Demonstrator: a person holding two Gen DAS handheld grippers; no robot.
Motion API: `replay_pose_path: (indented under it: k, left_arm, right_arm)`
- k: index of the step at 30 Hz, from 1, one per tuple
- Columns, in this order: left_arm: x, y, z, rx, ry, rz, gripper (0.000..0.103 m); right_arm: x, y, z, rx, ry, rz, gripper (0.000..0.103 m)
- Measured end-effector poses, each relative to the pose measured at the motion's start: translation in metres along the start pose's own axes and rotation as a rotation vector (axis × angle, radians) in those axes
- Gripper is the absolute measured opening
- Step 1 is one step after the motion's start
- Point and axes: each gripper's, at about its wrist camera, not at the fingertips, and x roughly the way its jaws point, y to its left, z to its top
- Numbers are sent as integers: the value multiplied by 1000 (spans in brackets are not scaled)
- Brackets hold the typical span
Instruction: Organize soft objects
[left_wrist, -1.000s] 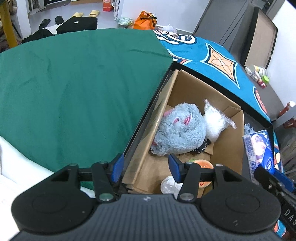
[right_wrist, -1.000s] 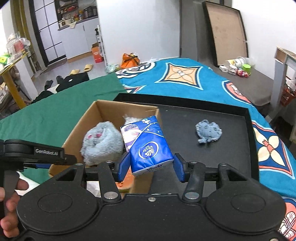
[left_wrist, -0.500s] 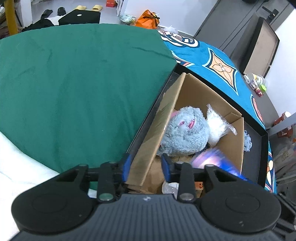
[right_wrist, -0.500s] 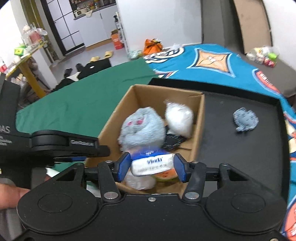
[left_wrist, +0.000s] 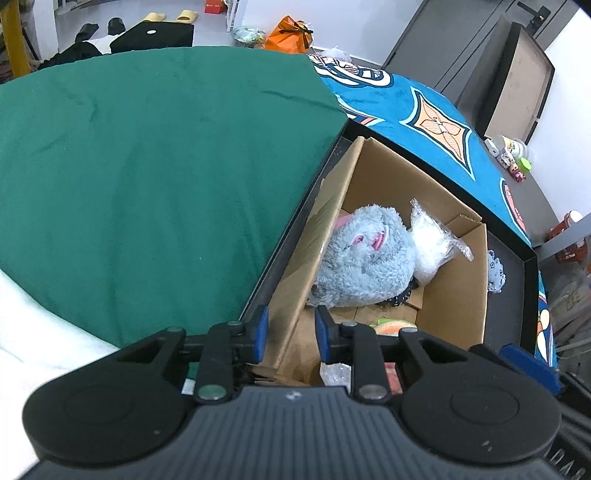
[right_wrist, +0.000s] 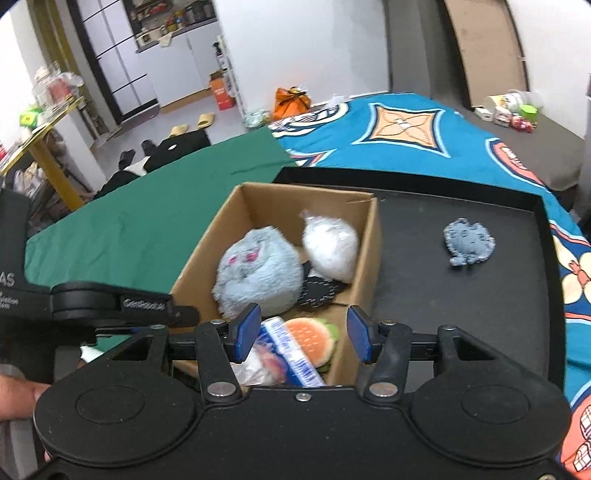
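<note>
The right gripper (right_wrist: 301, 334) has let the tissue pack (right_wrist: 291, 352) drop into the cardboard box's (right_wrist: 369, 236) near end — jaws now empty, half-wide. The left gripper (left_wrist: 288, 334) has just narrowed around the box's left wall, steadying it. One grey patch (right_wrist: 468, 242) remains on the black tray (right_wrist: 480, 325).

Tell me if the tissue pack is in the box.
In. The tissue pack lies inside the box, beside the burger toy.
</note>
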Motion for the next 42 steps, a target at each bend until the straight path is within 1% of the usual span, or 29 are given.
replay_pose_path:
  k: [7,16,18,22,25,27,31,34,39,41,42]
  left_arm:
    - [1,-7,-1,20,-8,29,26]
    - [5,-15,0,37,-5,75,27]
    - [5,-18,0,45,-6,92,30]
    - [7,-25,0,73,-2,112,30]
    - [7,-29,0,82,-4,132,33]
    - [9,-32,0,89,-4,148,35]
    - [14,-39,2,101,3,180,36]
    - [18,-43,4,112,5,204,37]
    - [25,-51,5,140,17,243,38]
    - [27,-54,4,146,19,257,38]
    - [28,-54,4,148,21,263,39]
  right_arm:
    - [-3,-28,2,45,-35,-38,52]
    - [10,-66,2,91,-40,-87,53]
    - [14,-73,1,97,-41,-96,54]
    - [25,-89,0,108,-41,-113,54]
    - [35,-102,-1,116,-33,-109,54]
    - [42,-110,1,116,-31,-117,52]
    - [56,-126,3,131,-26,-118,43]
    - [64,-136,5,143,-27,-124,41]
    - [76,-150,9,149,-45,-145,40]
    - [81,-156,11,156,-42,-145,36]
    - [85,-159,12,157,-40,-147,35]
